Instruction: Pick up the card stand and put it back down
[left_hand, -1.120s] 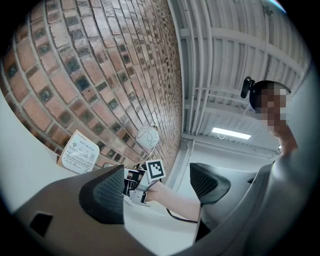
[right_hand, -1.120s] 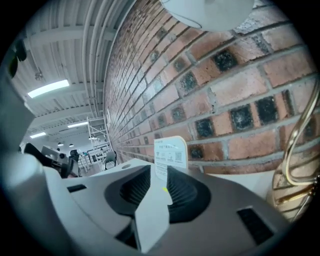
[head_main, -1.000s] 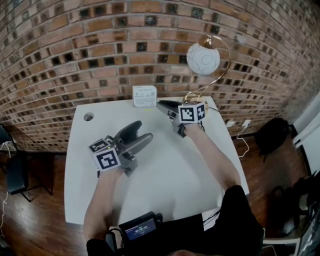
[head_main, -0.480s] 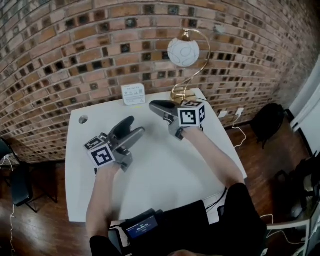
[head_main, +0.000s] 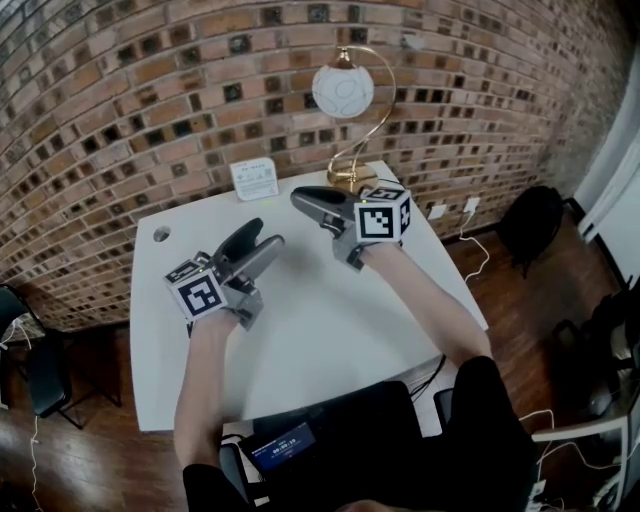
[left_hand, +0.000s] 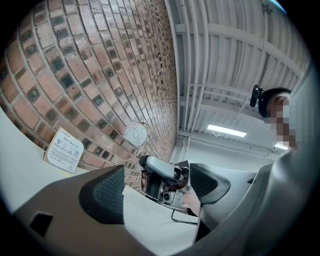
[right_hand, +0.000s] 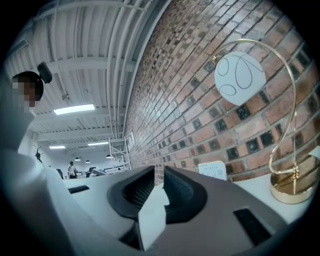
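Observation:
The card stand (head_main: 254, 179) is a small white printed card standing upright on the white table (head_main: 330, 320), against the brick wall. It also shows in the left gripper view (left_hand: 64, 150) and the right gripper view (right_hand: 212, 170). My right gripper (head_main: 312, 200) hovers above the table to the right of the stand, apart from it. Its jaws (right_hand: 159, 180) have just been closing to a narrow gap, with nothing between them. My left gripper (head_main: 255, 243) is nearer the table's middle, jaws wide open (left_hand: 160, 180) and empty, looking towards the right gripper.
A gold arc lamp with a white globe (head_main: 343, 92) stands at the back of the table, its base (head_main: 350, 180) just behind the right gripper. A cable hole (head_main: 160, 234) is at the left. A dark device (head_main: 285, 445) lies at the front edge.
The right gripper has risen and drawn away from the card stand, which stays by the wall. The left gripper has shifted slightly. The head view has tilted.

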